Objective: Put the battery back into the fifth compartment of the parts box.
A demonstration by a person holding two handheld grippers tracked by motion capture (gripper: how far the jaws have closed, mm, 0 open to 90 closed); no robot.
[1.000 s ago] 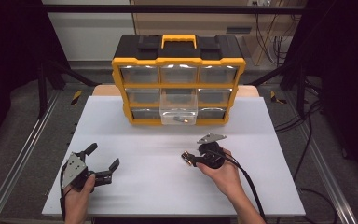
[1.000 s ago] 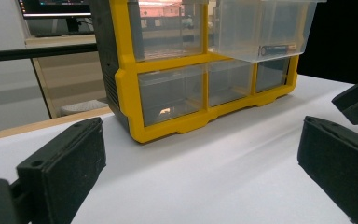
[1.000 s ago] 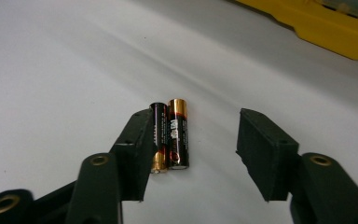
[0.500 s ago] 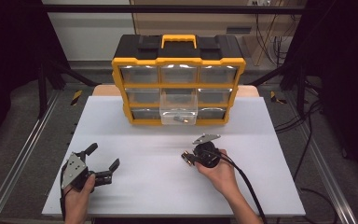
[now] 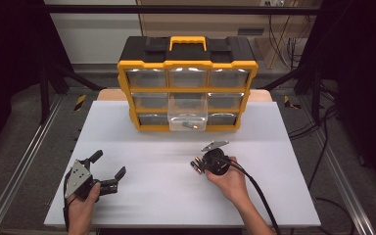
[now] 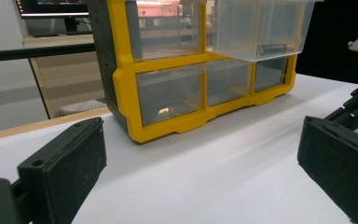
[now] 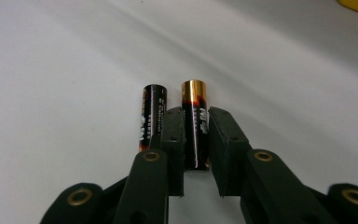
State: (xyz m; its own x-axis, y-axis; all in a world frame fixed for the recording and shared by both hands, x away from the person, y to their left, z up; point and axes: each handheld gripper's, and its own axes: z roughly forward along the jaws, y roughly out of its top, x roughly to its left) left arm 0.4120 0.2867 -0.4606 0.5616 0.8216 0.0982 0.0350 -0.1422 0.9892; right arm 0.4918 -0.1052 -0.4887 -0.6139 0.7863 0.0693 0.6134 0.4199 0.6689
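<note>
On the white table (image 5: 274, 147) my right gripper (image 5: 196, 166) lies low, and its jaws have just been closing. In the right gripper view the right gripper (image 7: 196, 117) is shut on a black battery with a gold cap (image 7: 194, 95). A second black battery (image 7: 152, 109) lies flat against the outside of its left jaw. My left gripper (image 5: 109, 164) rests open near the table's front left, nothing between its fingers. From the left gripper view, the left gripper (image 6: 203, 163) faces the yellow organizer (image 6: 121, 84).
The yellow and black drawer organizer (image 5: 186, 54) stands at the table's back middle. Its lower middle clear drawer (image 5: 187, 120) is pulled out with a battery (image 5: 192, 126) inside. White table surface stretches between the two hands.
The right gripper's jaws have drawn together onto the battery, and the right hand has shifted only slightly. The left hand has stayed put.
</note>
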